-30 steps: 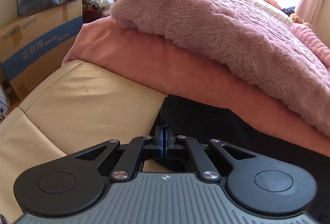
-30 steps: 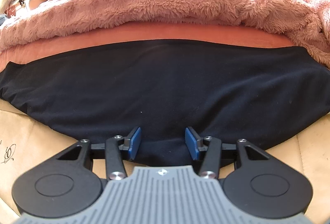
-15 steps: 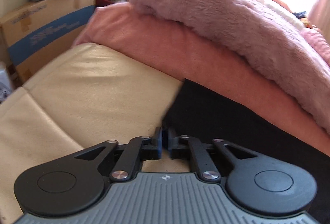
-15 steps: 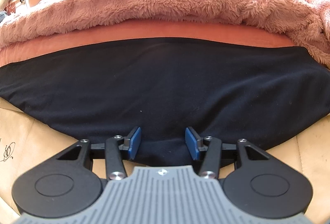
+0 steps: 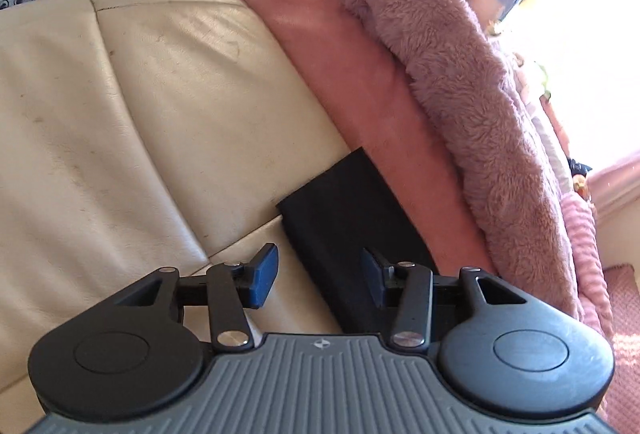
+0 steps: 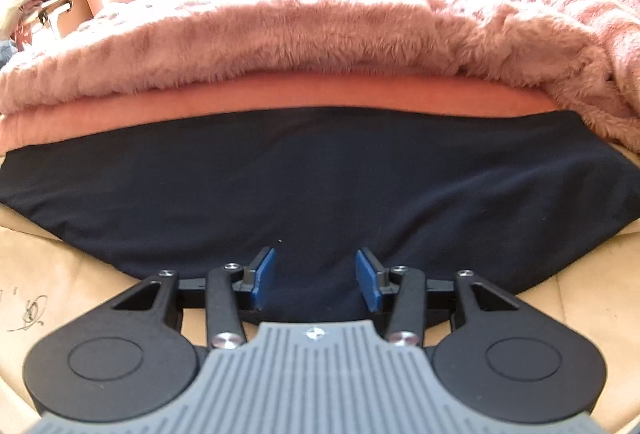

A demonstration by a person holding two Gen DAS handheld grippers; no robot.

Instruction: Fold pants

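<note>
Lying flat along the cream sofa (image 5: 168, 122), against the pink blanket (image 6: 320, 34): black pants (image 6: 312, 186). Opening now, left gripper (image 5: 318, 276), straddling the pants' end edge, gripping nothing. Closing slightly, right gripper (image 6: 316, 282), empty over the near hem. Needing both layers pinched squarely before lifting.

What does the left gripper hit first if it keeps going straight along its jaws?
Most likely the black pants: their folded end lies just ahead of the left gripper, whose jaws are opening with nothing pinched. The cream leather cushion sits just left of that line; depth is hard to judge.
</note>
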